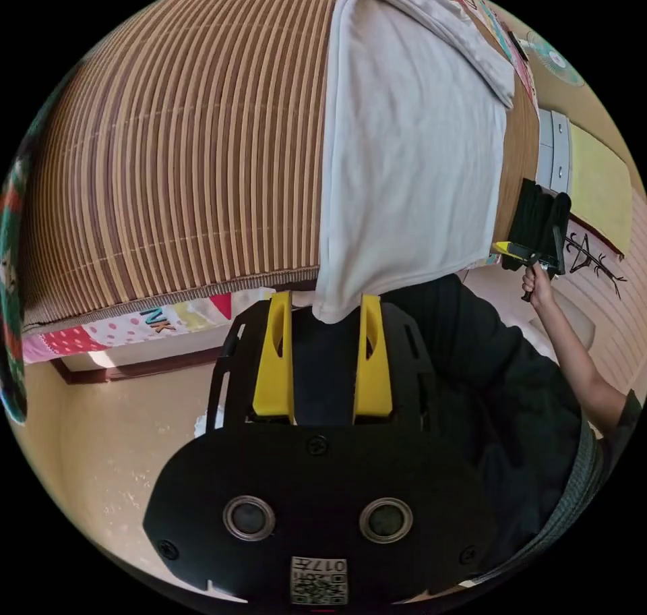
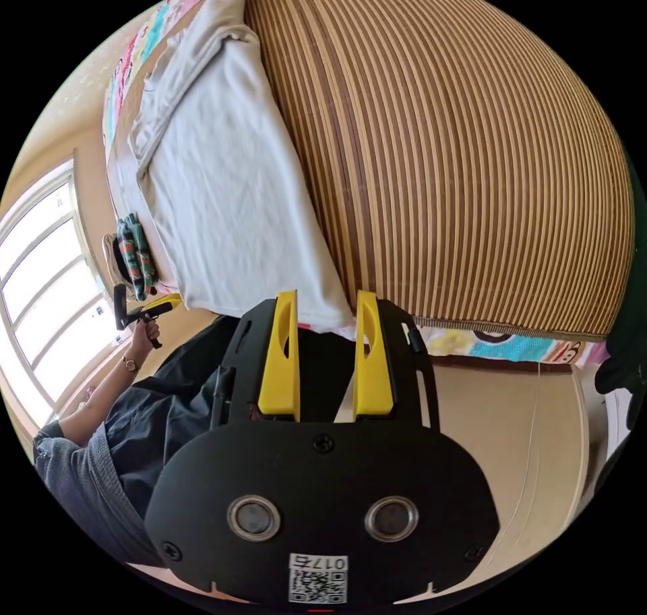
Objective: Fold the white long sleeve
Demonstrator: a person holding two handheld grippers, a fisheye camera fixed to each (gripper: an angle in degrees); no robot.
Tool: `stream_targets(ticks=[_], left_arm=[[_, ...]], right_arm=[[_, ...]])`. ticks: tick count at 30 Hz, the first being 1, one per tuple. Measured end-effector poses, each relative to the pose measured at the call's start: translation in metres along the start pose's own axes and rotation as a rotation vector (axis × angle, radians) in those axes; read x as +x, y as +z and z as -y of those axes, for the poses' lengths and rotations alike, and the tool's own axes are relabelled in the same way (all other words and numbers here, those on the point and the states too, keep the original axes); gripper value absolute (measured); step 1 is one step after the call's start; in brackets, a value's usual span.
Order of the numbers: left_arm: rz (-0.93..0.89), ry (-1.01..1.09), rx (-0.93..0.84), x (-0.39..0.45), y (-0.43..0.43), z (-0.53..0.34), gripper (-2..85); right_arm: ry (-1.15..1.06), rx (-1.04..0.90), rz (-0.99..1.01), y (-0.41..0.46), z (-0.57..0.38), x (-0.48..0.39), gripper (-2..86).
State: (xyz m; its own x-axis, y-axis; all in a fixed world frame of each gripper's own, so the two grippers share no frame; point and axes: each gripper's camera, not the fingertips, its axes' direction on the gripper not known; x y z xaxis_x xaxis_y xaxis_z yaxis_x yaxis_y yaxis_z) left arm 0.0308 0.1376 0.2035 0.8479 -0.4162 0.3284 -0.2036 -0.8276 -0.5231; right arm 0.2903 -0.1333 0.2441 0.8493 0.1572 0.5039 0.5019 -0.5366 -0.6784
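A: The white long sleeve [image 1: 411,163] lies flat on the striped bamboo mat [image 1: 175,156] covering the bed, its hem right at the bed's near edge, one sleeve folded across the far end.

B: And the left tongs [image 1: 326,308] sit at that hem's corner, yellow jaws apart with the fabric edge between the tips; whether they press it, I cannot tell.

A: In the right gripper view, the right tongs [image 2: 326,305] sit at the hem's other corner [image 2: 323,311], jaws apart too, grip unclear.

B: A patterned sheet [image 2: 512,345] peeks out under the mat's edge. The person's dark clothing [image 1: 499,386] shows just below the bed's edge.
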Motion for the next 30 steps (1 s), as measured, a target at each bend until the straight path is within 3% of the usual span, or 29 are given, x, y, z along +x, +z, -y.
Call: stream_targets(ticks=[8,10,12,14,18,22,25,27,30], left_arm=[[-0.063,-0.066,-0.237,-0.04,-0.002,0.05,8.8],[-0.207,-0.015,-0.358,-0.05,-0.011,0.057,5.3],[-0.272,0.094,-0.347,-0.051,-0.036,0.053,4.7],[-0.381,0.206,-0.318,-0.053,-0.068,0.042,4.4],[-0.849,0.404,-0.131,-0.071,-0.154,-0.006,4.3],[-1.231,0.461,0.102,-0.095,-0.198,-0.053,4.4],[-1.342,0.284,0.284,-0.12,-0.191,-0.053,4.5],[-1.311,0.114,0.36,-0.135,-0.184,-0.04,4.6],[-1.251,-0.095,0.461,-0.141,-0.185,-0.004,4.5]], right_arm=[[0.035,-0.119,0.088,0.015,0.005,0.023,5.7],[-0.01,-0.119,0.198,0.002,-0.004,0.032,4.4],[-0.178,-0.099,0.567,-0.023,-0.026,0.042,3.5],[-0.272,-0.012,0.748,-0.052,-0.051,0.048,3.1],[-0.415,0.297,1.081,-0.106,-0.125,0.063,2.3],[-0.419,0.423,1.314,-0.096,-0.163,0.068,1.9],[-0.175,0.538,1.346,-0.069,-0.159,0.082,1.8],[0.109,0.644,1.34,-0.056,-0.142,0.097,2.0],[0.273,0.73,1.362,-0.065,-0.104,0.093,2.2]])
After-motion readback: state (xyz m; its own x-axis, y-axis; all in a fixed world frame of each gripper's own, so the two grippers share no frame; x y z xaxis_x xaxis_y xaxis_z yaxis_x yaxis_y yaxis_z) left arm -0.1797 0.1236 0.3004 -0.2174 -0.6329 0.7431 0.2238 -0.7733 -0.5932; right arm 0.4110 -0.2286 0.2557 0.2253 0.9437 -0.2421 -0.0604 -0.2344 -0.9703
